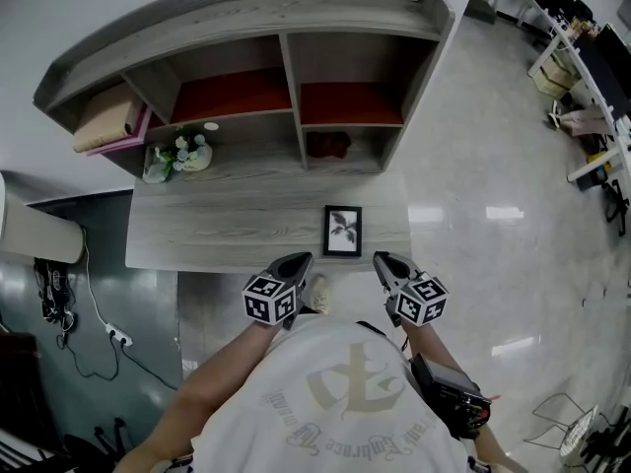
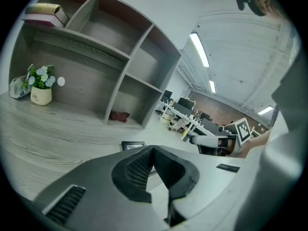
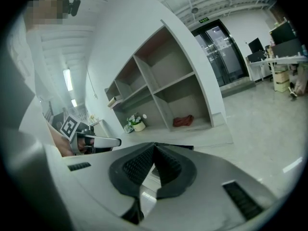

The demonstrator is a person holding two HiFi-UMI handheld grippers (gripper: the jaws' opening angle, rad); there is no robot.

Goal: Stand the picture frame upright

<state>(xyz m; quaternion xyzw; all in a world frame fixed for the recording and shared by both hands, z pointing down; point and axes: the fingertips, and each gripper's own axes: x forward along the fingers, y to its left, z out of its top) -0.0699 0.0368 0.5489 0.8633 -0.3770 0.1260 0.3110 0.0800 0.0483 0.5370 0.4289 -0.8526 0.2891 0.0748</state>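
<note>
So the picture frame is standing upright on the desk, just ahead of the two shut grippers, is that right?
Not quite: the picture frame lies flat, face up, on the desk, as the head view shows. The left gripper and right gripper are indeed shut.

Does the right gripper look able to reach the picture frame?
Probably yes: the picture frame lies flat near the front edge of the desk, with nothing between it and the right gripper.
</note>
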